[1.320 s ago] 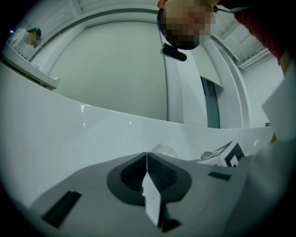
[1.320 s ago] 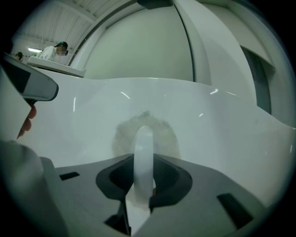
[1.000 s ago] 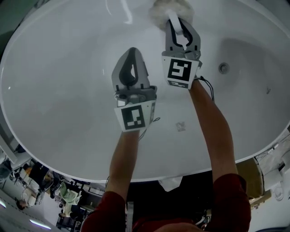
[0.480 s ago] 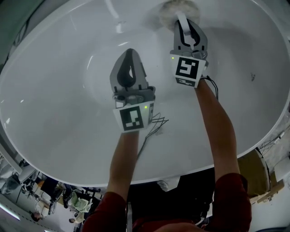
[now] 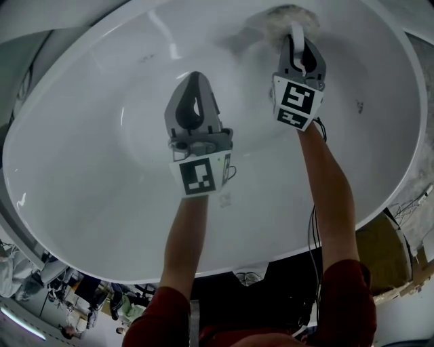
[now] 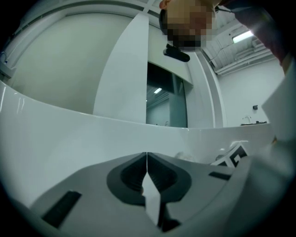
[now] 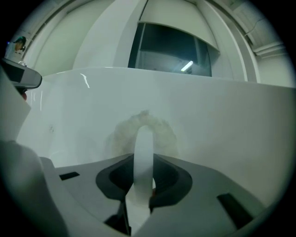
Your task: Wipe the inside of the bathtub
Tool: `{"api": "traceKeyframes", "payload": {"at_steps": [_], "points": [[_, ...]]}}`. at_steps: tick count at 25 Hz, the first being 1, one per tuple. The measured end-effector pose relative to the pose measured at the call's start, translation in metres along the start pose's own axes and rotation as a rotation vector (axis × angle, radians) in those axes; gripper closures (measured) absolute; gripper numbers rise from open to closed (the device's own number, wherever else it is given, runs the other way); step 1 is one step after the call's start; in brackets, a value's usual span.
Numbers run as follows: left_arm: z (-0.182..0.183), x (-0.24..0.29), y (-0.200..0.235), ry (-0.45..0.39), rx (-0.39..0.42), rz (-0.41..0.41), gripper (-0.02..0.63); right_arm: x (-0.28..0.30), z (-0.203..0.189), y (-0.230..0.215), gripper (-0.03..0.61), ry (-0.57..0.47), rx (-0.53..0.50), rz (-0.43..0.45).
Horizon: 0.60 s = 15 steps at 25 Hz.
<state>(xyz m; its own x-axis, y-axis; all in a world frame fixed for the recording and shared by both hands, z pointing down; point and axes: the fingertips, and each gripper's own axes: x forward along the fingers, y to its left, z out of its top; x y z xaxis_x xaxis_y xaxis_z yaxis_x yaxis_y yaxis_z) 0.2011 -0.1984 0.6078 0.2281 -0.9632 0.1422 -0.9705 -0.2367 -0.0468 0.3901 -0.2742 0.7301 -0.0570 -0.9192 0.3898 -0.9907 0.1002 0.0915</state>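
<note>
Lengthwise, duster [image 7: 143,148] toward bathtub wall [image 7: 231,115].

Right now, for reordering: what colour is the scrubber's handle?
White; the handle shows clearest in the right gripper view.

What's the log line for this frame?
left claw: shut, empty | right claw: shut on scrubber | scrubber: fluffy head against bathtub inner wall

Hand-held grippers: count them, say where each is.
2. The left hand-held gripper, shut and empty, is over the middle of the bathtub; the right hand-held gripper holds a white-handled fluffy scrubber against the far wall.
</note>
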Motion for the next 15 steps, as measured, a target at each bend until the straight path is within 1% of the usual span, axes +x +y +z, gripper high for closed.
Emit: {"api": "traceKeyframes", "payload": {"at_steps": [5, 7, 9, 12, 15], "points": [[0.009, -0.003, -0.01, -0.006, -0.014, -0.005, 0.597, -0.003, 0.0, -0.002, 0.486, 0.018, 0.019, -0.01], [0.018, -0.009, -0.006, -0.02, -0.019, 0.0, 0.597, -0.009, 0.004, 0.0, 0.486, 0.024, 0.029, 0.004], [0.026, -0.017, 0.003, -0.015, -0.035, 0.012, 0.597, -0.016, 0.013, 0.003, 0.486, 0.019, 0.035, 0.017], [0.041, -0.029, 0.019, -0.029, -0.028, 0.026, 0.597, -0.035, 0.038, 0.006, 0.486, -0.005, 0.04, 0.006], [0.07, -0.051, 0.041, -0.021, -0.062, 0.044, 0.597, -0.068, 0.08, 0.029, 0.486, -0.042, 0.045, 0.013]]}}
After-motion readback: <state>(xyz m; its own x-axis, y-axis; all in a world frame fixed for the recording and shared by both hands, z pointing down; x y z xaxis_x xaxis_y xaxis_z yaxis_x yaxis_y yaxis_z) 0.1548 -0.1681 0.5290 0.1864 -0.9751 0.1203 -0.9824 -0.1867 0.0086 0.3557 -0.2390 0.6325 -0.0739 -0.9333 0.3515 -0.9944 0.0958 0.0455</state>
